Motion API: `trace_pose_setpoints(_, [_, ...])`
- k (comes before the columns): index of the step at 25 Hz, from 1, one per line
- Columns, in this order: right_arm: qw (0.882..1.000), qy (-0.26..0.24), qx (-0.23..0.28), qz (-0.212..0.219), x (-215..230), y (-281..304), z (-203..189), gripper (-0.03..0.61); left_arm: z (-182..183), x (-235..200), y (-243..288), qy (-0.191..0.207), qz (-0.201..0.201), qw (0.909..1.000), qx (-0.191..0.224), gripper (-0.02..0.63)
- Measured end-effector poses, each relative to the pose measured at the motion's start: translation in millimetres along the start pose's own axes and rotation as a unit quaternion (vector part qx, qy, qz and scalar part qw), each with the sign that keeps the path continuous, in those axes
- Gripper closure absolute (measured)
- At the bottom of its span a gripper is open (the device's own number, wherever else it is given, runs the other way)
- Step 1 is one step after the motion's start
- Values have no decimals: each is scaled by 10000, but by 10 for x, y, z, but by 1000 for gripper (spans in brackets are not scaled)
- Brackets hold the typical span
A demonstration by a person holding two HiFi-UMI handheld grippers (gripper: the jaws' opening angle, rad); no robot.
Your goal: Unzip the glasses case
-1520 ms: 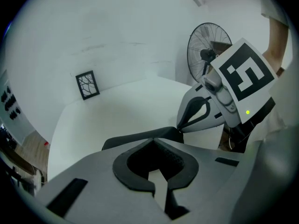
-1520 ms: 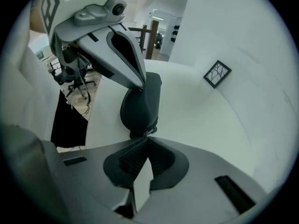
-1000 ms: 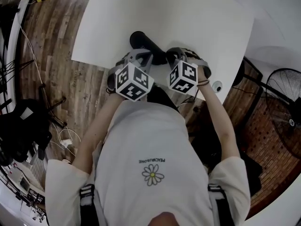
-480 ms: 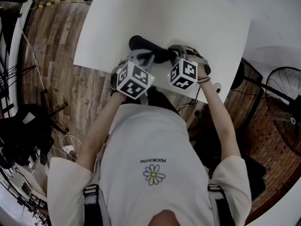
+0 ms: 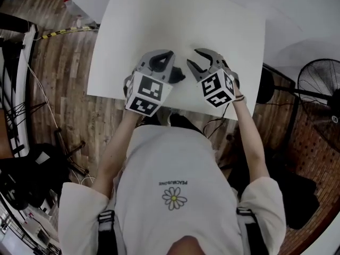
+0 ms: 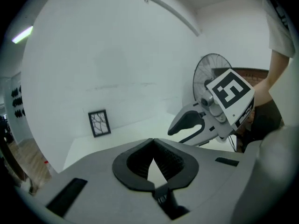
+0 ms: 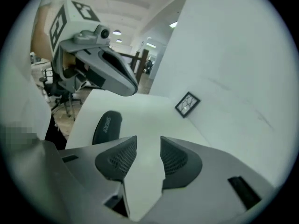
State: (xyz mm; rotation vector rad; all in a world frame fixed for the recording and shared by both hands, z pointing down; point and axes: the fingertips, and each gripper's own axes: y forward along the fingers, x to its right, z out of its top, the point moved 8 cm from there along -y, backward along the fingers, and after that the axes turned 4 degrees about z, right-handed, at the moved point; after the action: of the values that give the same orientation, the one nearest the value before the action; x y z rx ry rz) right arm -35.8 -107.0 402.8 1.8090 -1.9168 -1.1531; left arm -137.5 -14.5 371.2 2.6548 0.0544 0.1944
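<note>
The black glasses case (image 7: pixel 106 127) lies on the white table (image 5: pixel 223 31), near its front edge. In the head view only a dark end of the case (image 5: pixel 179 77) shows between the two grippers. My left gripper (image 6: pixel 153 142) hangs above the case with its tips touching and nothing between them; it also shows in the right gripper view (image 7: pixel 131 85). My right gripper (image 7: pixel 148 146) is lifted off to the right of the case, its jaws opening with only bare table between them. From above, the left gripper (image 5: pixel 168 52) and right gripper (image 5: pixel 195 59) sit side by side.
A small black-framed card (image 6: pixel 99 123) stands at the table's far edge against the white wall. A floor fan (image 5: pixel 319 84) stands to the right of the table. Wooden floor with cables (image 5: pixel 32 68) lies to the left.
Both grippers have lifted up off the case. The right gripper's jaws, shut before, have come apart. The case stays on the table.
</note>
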Motion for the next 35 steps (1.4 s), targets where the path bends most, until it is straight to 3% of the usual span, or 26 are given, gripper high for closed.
trace_pose_setpoints(2, [9963,500,472,-513,203,-253,84,436,301,-59,-40,119,126,9981,586,600])
trace_pose_setpoints(4, [9838,1169,1033,-887,357,-622,210,436,614,-62,-186,116,305,9929,1146,600])
trace_pose_setpoints(7, [9445,2207,2028,-1344,525,-1108,366,437,919,-126,-334,-139,604,9797,1909,600])
trace_pose_setpoints(10, [9072,2601,2618,-2021,518,-1396,427,437,1065,-222,-466,-544,975,9625,2474,600])
trace_pose_setpoints(13, [8811,2718,2803,-2668,354,-1600,378,451,1101,-205,-623,-747,1183,9492,2820,600])
trace_pose_setpoints(16, [8498,3003,2994,-3132,204,-1738,288,570,1132,-165,-652,-373,1070,9510,2876,600])
trace_pose_setpoints(18, [8360,3129,3061,-3310,107,-1774,234,571,1144,-129,-663,-130,1098,9509,2890,600])
trace_pose_setpoints(20, [8307,3189,2997,-3441,25,-1775,176,571,1156,-94,-683,-34,1155,9485,2950,600])
trace_pose_setpoints(25, [8376,3081,2803,-3534,4,-1777,122,572,1197,-58,-669,-62,1100,9470,3019,600])
trace_pose_setpoints(32, [8387,3020,2864,-3512,73,-1774,152,572,1262,-129,-740,-235,1212,9394,3198,600])
trace_pose_setpoints(35, [8393,2994,2894,-3497,139,-1781,166,572,1256,-185,-752,-124,1303,9382,3203,600])
